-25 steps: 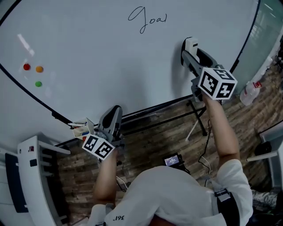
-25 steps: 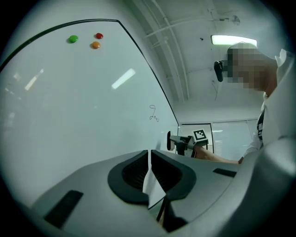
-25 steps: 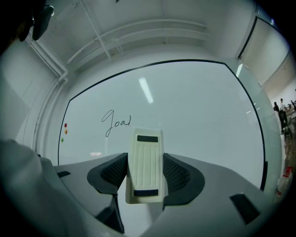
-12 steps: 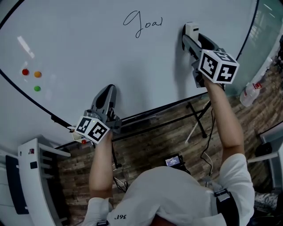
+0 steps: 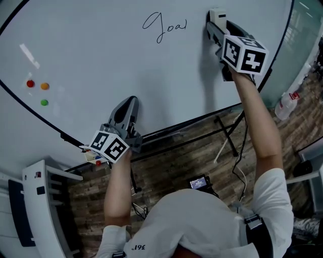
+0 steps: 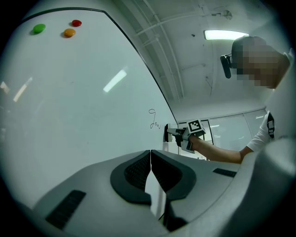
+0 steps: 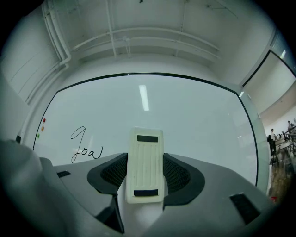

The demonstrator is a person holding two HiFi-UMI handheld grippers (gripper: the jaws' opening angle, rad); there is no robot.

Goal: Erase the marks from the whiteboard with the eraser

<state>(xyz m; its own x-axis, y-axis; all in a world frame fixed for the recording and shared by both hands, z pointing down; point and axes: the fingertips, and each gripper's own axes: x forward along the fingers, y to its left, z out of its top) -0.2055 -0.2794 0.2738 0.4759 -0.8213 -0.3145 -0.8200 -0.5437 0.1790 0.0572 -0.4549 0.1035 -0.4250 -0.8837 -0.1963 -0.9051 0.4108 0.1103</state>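
Note:
A large whiteboard (image 5: 101,60) carries the handwritten word "Goal" (image 5: 164,26), which also shows as "Goal" (image 7: 85,149) in the right gripper view. My right gripper (image 5: 217,20) is shut on a white ribbed eraser (image 7: 145,165), held up against the board just right of the writing; the eraser (image 5: 217,15) peeks out at its tip. My left gripper (image 5: 126,108) hangs low near the board's bottom edge, its jaws shut with nothing between them. From the left gripper view the right gripper (image 6: 172,134) and "Goal" (image 6: 154,121) are seen far off.
Red, orange and green magnets (image 5: 38,90) stick to the board's left part. A marker tray with small items (image 5: 93,155) sits at the lower edge beside my left gripper. A white rack (image 5: 40,206) stands lower left, a board stand leg (image 5: 227,141) and a bottle (image 5: 285,106) to the right.
My right gripper has climbed up the board with the eraser, now level with the writing. The left gripper rose from the tray area and stays low on the board.

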